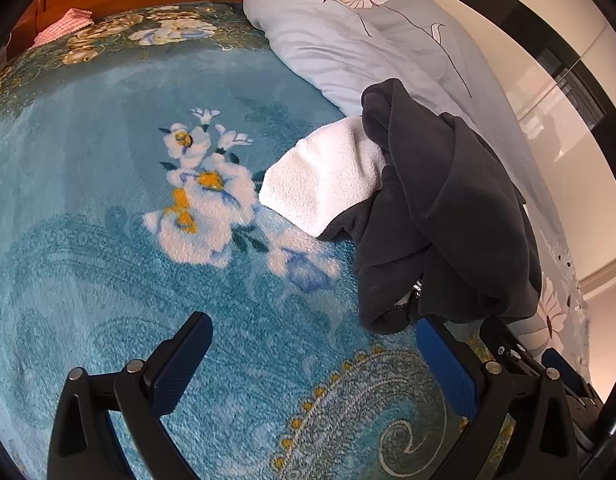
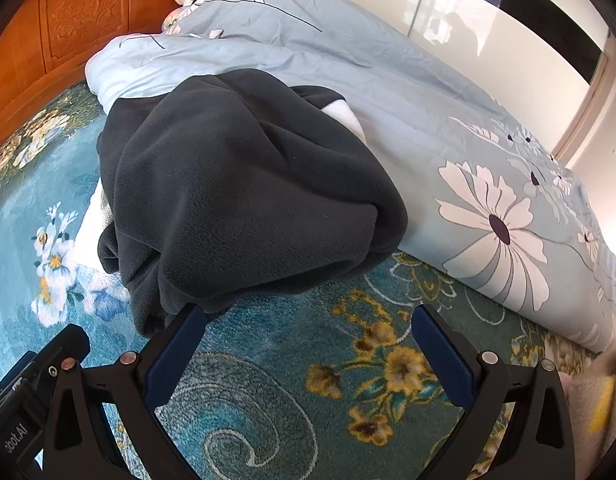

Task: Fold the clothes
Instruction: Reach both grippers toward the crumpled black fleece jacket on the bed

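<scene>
A crumpled dark grey fleece garment point(image 1: 436, 208) lies in a heap on the teal flowered bed cover point(image 1: 108, 184), partly over a folded white towel point(image 1: 328, 176). My left gripper point(image 1: 312, 340) is open and empty, just in front and left of the heap. In the right wrist view the same dark garment point(image 2: 244, 184) fills the middle, with bits of the white towel point(image 2: 344, 114) showing behind it. My right gripper point(image 2: 308, 332) is open and empty, its left finger point(image 2: 176, 356) at the garment's near hem.
A rolled light blue quilt with white flowers point(image 2: 448, 140) lies along the right side of the bed. An orange wooden headboard point(image 2: 68, 16) stands at the far end. A pink cloth point(image 1: 64, 26) sits by the headboard. The other gripper's body point(image 2: 24, 408) shows at lower left.
</scene>
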Demonstrator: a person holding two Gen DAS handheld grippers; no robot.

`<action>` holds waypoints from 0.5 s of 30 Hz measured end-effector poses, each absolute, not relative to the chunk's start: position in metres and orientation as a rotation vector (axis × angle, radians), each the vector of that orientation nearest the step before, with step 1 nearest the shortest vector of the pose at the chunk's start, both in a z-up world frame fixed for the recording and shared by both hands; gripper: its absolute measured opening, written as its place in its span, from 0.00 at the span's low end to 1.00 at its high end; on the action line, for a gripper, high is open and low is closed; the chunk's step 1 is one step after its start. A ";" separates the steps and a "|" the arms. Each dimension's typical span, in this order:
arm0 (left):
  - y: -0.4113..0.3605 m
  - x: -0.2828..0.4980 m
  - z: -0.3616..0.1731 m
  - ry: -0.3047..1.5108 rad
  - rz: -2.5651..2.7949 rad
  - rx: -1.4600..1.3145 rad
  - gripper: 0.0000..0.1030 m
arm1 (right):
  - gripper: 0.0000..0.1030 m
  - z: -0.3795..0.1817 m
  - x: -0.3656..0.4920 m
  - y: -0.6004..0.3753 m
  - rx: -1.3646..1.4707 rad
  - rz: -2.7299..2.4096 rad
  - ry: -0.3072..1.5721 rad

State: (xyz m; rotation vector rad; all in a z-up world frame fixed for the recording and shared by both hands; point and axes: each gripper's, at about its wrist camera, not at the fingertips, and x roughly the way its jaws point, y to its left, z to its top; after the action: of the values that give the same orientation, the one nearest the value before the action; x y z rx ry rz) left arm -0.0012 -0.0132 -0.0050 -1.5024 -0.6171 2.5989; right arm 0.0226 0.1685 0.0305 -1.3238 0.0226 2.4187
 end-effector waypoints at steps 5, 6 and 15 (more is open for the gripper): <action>-0.019 -0.001 -0.003 -0.658 2.592 -1.483 1.00 | 1.00 0.031 0.015 0.163 -1.328 2.435 -0.024; -0.020 -0.001 -0.003 -0.668 2.595 -1.486 1.00 | 1.00 0.031 0.013 0.162 -1.326 2.436 -0.037; -0.067 0.002 -0.014 -0.909 2.687 -1.570 1.00 | 1.00 0.029 -0.015 0.133 -1.334 2.498 -0.246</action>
State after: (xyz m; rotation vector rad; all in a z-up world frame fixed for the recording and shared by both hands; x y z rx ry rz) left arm 0.0022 -0.0668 -0.0138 -1.5703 -0.9095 2.6873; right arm -0.0154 0.1332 0.0290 -1.3344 -0.2465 2.4983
